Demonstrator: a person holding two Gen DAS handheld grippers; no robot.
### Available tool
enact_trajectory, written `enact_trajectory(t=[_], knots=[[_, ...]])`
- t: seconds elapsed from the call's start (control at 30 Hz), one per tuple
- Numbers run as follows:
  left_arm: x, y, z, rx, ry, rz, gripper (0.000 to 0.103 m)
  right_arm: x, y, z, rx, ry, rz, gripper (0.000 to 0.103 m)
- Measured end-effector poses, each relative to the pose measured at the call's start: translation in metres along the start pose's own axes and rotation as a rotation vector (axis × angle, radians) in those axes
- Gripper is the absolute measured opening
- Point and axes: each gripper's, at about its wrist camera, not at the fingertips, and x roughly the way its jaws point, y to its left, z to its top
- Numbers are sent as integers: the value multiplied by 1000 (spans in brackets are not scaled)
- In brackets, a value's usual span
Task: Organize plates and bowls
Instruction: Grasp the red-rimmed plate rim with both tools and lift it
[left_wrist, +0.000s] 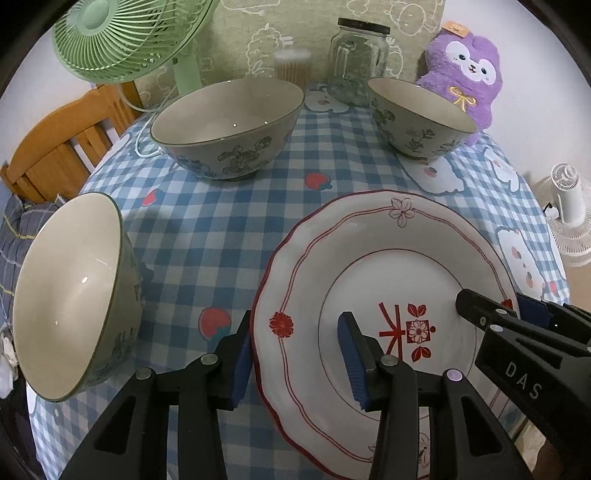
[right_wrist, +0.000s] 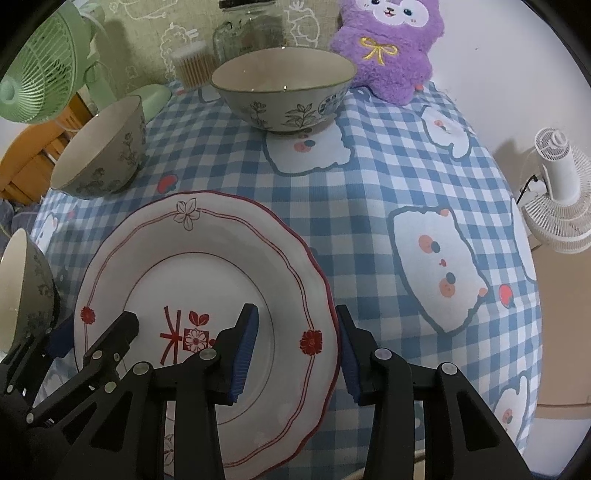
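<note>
At the near edge of the table, the left gripper (left_wrist: 295, 354) straddles the left rim of the white plate (left_wrist: 369, 258): one blue pad sits outside the scalloped edge, the other over the plate's inner slope, and both appear to press the rim. The right gripper (right_wrist: 295, 347) clamps the opposite rim the same way, one finger inside and one outside. The plate lies flat on the blue checked tablecloth (left_wrist: 221, 229), its red motif upright toward the wrists; being round, it has no long axis.

Just left of the plate a floral bowl (left_wrist: 74, 295) leans on its side, mouth facing the plate, close beside the left gripper's outer finger. Farther back stand a large bowl (left_wrist: 229, 129) and a smaller bowl (left_wrist: 421, 118), both upright and well apart from the plate. Behind them are a glass jar (left_wrist: 360, 59), a green fan (left_wrist: 122, 37) and a purple plush toy (left_wrist: 461, 74). A white fan (right_wrist: 557, 184) stands off to the right.
</note>
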Motion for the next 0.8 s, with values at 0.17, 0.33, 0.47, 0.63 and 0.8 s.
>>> enact_trajectory(t=[0.17,0.33,0.47,0.63,0.8], knots=[[-9,0,1,-8,-27,-1,44,-15,3,-2,2,-23,-6,45],[-23,1,2,3,-51,-13,44,-32,3,-7,18,-39,-18,45],[-38,0,2,19,-77,-31,44,-50,0,-13,41,-57,-27,45],[-59,-5,2,52,-116,-59,44,-73,-7,-25,85,-80,-44,45],[-78,-12,-1,93,-145,-90,44,-92,-15,-37,132,-104,-60,45]])
